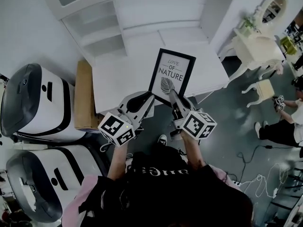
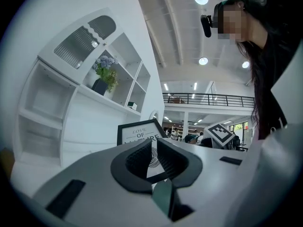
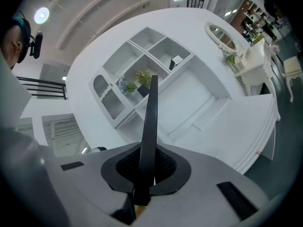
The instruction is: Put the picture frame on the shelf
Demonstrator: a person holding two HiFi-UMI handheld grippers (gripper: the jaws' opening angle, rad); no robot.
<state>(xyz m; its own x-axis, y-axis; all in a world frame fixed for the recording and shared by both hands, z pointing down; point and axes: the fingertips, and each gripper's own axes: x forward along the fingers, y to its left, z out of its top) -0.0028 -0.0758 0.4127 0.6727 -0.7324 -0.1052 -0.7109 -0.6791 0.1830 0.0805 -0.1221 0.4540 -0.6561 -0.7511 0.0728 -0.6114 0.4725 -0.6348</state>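
The picture frame [image 1: 171, 74] has a black border and a white print that reads "LOVE OF NATURE". It is held up in the air over the white desk top [image 1: 124, 79]. My left gripper [image 1: 150, 98] is shut on its lower left corner. In the left gripper view the frame [image 2: 138, 134] shows through the narrow gap of that gripper [image 2: 151, 149]. My right gripper [image 1: 171, 94] is shut on the bottom edge. The right gripper view shows the frame [image 3: 151, 112] edge-on between the pads of this gripper [image 3: 150, 161].
A white shelf unit [image 1: 106, 25] with open compartments rises behind the desk; a flower pot [image 3: 142, 82] stands in one. Two white machines [image 1: 35, 103] and a cardboard box [image 1: 84, 96] lie left. A white dressing table [image 1: 255, 46], stool [image 1: 265, 89], a seated person [image 1: 284, 124] and floor cables [image 1: 255, 167] are right.
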